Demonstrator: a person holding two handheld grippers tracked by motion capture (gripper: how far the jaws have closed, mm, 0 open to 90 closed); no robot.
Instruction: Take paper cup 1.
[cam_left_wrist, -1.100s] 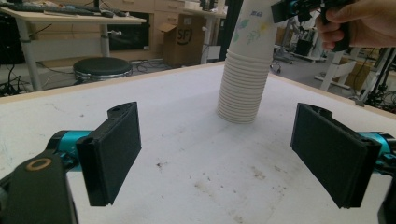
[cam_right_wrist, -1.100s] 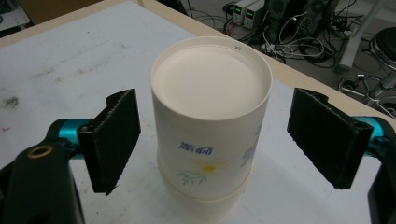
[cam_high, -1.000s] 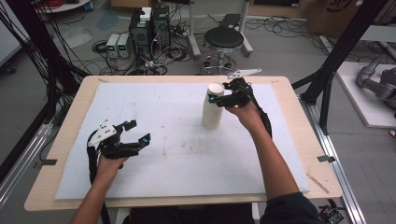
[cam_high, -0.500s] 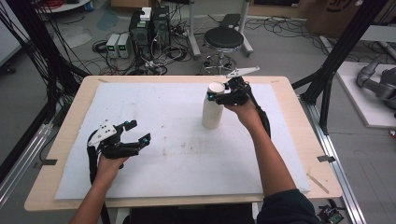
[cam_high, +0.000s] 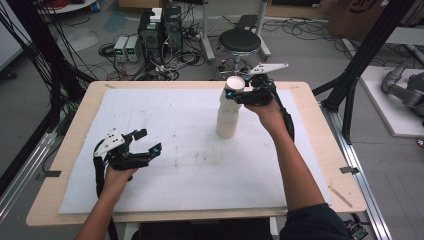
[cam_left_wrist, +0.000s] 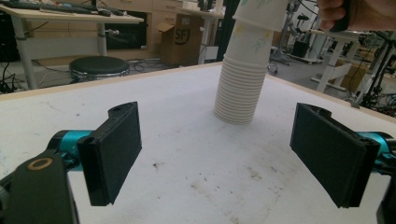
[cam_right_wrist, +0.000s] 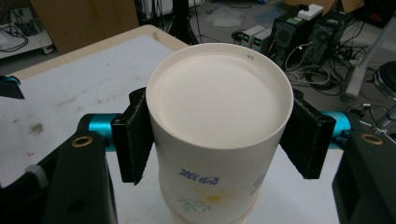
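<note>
Closing within the last second, the jaws of the right hand-held gripper (cam_right_wrist: 219, 140) now press on both sides of the top white paper cup (cam_right_wrist: 218, 135) with its blue and yellow print, near its upturned flat base. In the high view, that cup (cam_high: 233, 86) sits right of upper centre, visibly higher above the stack of white paper cups (cam_high: 228, 120) than it did a second ago, though its rim is still nested over the stack. I judge this as the start of pulling one cup free: the grip is made and the lift has begun, but separation is not finished. The stack stands upside down on the white foam sheet (cam_high: 190, 165) covering the desk (cam_high: 320, 150). The left hand-held gripper (cam_high: 142, 145) sits in the lower left of the high view, unchanged, jaws spread wide and empty; its own view shows the stack (cam_left_wrist: 240, 93) well apart, beyond the two pads.
</note>
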